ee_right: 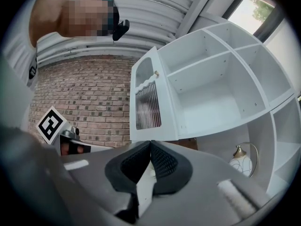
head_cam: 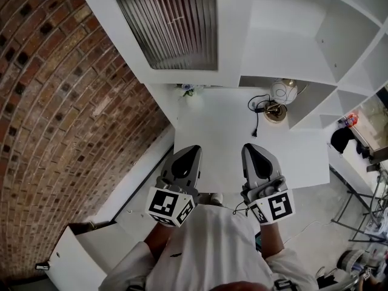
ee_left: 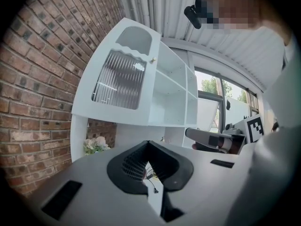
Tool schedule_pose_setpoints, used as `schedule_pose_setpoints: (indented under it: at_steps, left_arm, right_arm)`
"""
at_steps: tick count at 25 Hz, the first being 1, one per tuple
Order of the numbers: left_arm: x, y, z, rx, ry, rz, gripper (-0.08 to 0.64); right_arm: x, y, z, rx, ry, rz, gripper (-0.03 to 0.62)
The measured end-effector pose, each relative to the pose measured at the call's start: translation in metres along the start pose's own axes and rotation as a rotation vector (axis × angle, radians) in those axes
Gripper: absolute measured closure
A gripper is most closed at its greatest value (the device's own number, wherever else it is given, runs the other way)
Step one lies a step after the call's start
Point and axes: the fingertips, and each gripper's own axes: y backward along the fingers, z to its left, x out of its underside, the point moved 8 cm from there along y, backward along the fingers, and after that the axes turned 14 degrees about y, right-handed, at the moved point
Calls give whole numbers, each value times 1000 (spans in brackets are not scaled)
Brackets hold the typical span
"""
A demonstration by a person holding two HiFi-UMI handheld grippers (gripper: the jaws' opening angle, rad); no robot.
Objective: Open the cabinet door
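The white cabinet door (head_cam: 173, 29), with a ribbed glass panel and a small gold knob (ee_left: 152, 59), stands swung out to the left. Beside it the bare white shelves (head_cam: 285, 35) are exposed. In the left gripper view the door (ee_left: 120, 81) angles away from the shelves (ee_left: 171, 95). The right gripper view shows the door (ee_right: 148, 100) edge-on next to the open compartments (ee_right: 211, 93). My left gripper (head_cam: 189, 149) and right gripper (head_cam: 250, 147) hover side by side over the white tabletop (head_cam: 212, 126), short of the cabinet. Each is shut and holds nothing, as the left gripper (ee_left: 148, 144) and right gripper (ee_right: 150, 144) show close up.
A round white lamp (head_cam: 282, 93) with a black cable (head_cam: 257, 111) stands under the shelves at the right. A small bunch of flowers (head_cam: 189, 90) sits at the back left of the tabletop. A brick wall (head_cam: 60, 102) runs along the left. A white box (head_cam: 79, 253) lies on the floor.
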Motion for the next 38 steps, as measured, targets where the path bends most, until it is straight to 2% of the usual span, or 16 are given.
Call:
schedule_pose_setpoints:
  at_steps: [4,6,10,14,25,38]
  left_arm:
    - [0,-3,0,1,1,8,552]
    - [0,-5,0,4,2,10,552]
    - [1,-8,1,5,8,20,552]
    - [1,-8,1,2,7,18,552]
    - [-1,-17,-3,1,-4,11,552]
    - [-5,-18,18,-27,4,0,552]
  right_arm:
    - [-1,0,-1,-5,5,5,584]
    - [0,-1,-3,-5,2,8,559]
    - [2,-5,-5,-2,-10,13,424]
    - [4,-8,-6,-10,-15,23,341]
    - [3,-27,-22,-7,-3,1,267]
    - [-8,-64,-34,19,37,-41,221]
